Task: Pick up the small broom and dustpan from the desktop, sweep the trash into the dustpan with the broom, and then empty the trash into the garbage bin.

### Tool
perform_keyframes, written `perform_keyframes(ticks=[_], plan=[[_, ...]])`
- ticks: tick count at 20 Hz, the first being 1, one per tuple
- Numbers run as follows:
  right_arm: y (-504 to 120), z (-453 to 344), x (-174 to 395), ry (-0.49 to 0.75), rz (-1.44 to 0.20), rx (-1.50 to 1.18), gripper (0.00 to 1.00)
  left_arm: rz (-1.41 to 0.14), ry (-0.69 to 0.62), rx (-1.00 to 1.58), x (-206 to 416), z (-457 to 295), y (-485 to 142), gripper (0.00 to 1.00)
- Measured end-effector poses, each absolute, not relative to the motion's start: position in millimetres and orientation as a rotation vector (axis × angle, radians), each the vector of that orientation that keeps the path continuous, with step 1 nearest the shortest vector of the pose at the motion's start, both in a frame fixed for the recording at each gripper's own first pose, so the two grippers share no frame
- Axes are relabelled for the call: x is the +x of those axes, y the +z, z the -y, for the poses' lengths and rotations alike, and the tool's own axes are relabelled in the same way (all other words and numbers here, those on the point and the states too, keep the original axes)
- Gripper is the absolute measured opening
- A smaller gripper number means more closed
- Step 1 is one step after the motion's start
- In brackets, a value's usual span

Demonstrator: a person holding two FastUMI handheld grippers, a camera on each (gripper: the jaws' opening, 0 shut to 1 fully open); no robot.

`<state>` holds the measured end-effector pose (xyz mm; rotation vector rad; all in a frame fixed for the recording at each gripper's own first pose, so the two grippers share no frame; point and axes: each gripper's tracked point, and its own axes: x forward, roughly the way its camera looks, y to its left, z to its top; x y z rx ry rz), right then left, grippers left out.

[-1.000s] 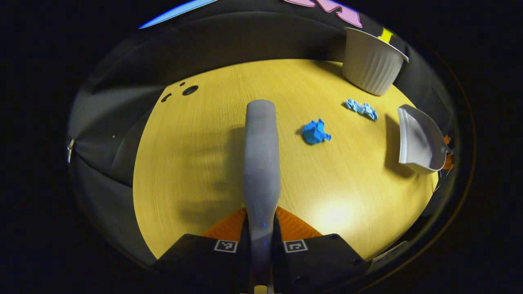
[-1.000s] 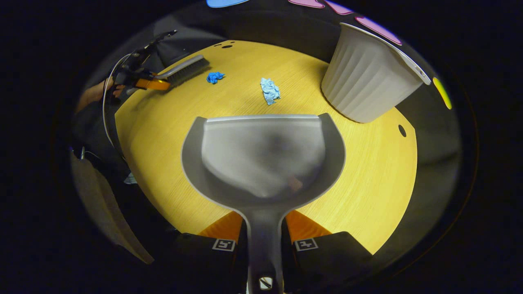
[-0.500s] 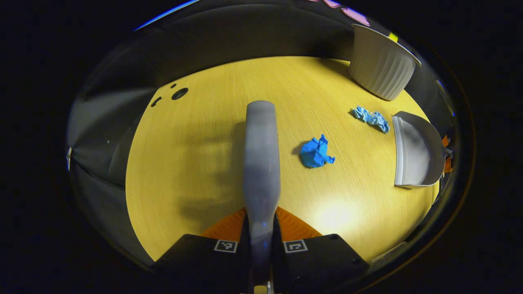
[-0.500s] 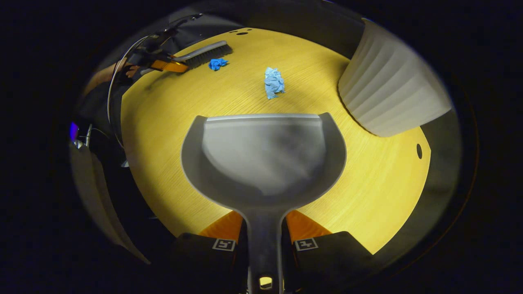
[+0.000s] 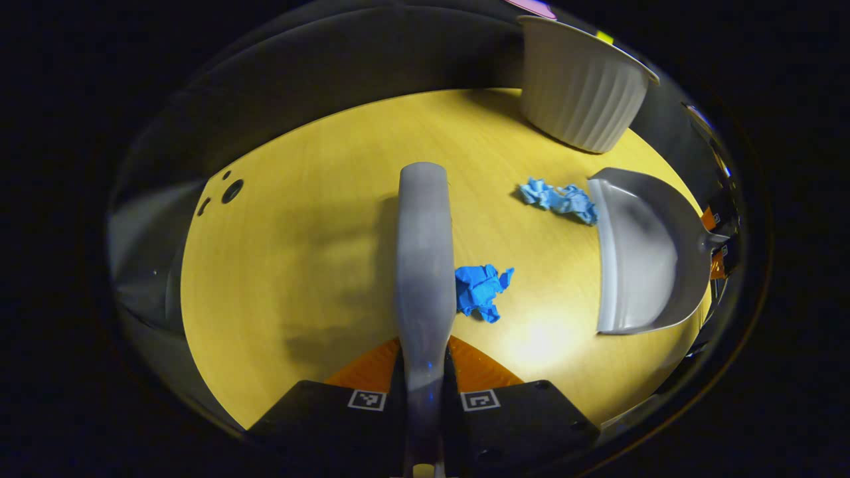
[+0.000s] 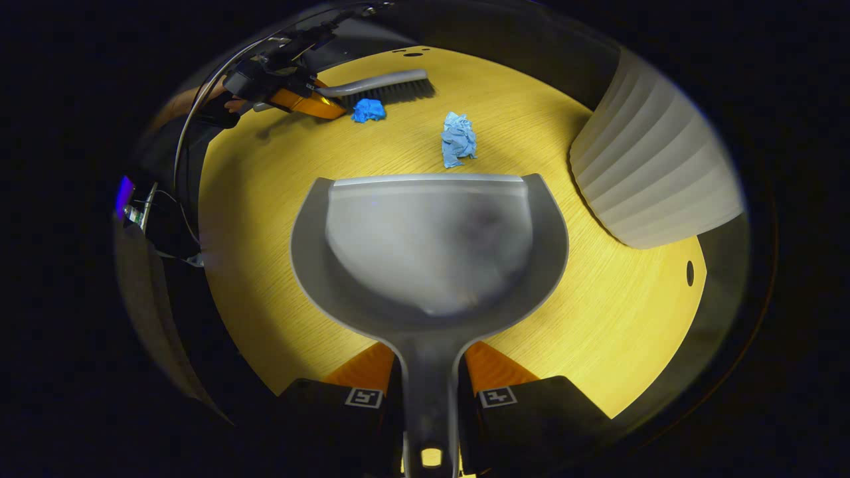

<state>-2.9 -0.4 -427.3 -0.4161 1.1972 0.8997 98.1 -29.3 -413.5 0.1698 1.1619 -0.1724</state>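
In my left gripper view the broom [image 5: 425,259] runs straight ahead toward twelve o'clock over the desktop [image 5: 299,265]. One paper wad [image 5: 479,291] lies just beside it at three o'clock. The second wad [image 5: 559,199] sits toward two o'clock, at the dustpan's [image 5: 641,255] lip. The garbage bin [image 5: 578,89] stands behind them at one o'clock, on the desktop's far edge.

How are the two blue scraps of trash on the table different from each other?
The dark blue paper wad is a deeper, saturated blue; the light blue paper wad is pale. The dark wad lies right beside the broom, while the light wad lies at the lip of the dustpan, nearer the garbage bin. The dark wad is bunched compactly; the light one is stretched longer. Both are crumpled and lie on the yellow table, outside the dustpan.
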Motion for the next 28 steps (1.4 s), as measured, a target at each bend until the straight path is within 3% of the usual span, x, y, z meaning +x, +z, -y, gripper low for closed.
perform_keyframes(ticks=[15,19,24,28], plan=[[-434,-16,12,0.906,-1.074,-0.369,0.37,-1.151,-0.431,0.192,91,158,-405,0.26],[-423,-17,8,0.805,-1.014,-0.27,0.37,-1.108,-0.459,0.083,94,165,-373,0.27],[-409,-15,3,0.635,-1.031,-0.212,0.37,-1.007,-0.359,0.097,94,121,-318,0.26],[-388,-25,-12,0.495,-1.047,-0.128,0.37,-1.008,-0.292,0.111,76,72,-310,0.27]])
